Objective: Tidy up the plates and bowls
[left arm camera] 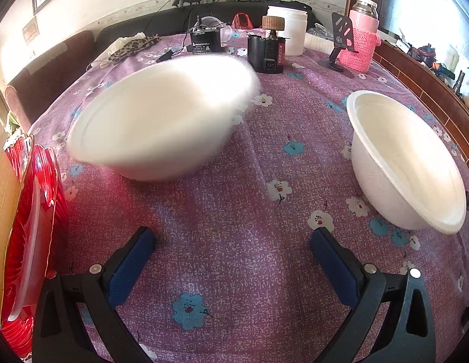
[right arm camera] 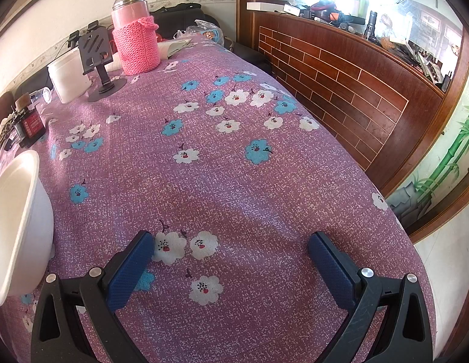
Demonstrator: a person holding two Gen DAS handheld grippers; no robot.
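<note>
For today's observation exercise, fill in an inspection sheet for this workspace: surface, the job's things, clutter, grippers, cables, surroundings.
Surface: purple floral tablecloth, wrinkled, covering the table.
Job's things: blurred white bowl, tilted; second white bowl, tipped on its side; red glass plates at the left edge.
Clutter: pink knit-sleeved flask, black phone stand, white jar, black-and-red device with a knob, black motor-like unit, leopard-print cloth.
Grippers: left gripper open, holding nothing; right gripper open, holding nothing.
Cables: thin wires by the black unit.
Surroundings: dark sofa, wood-panelled counter loaded with items.
</note>
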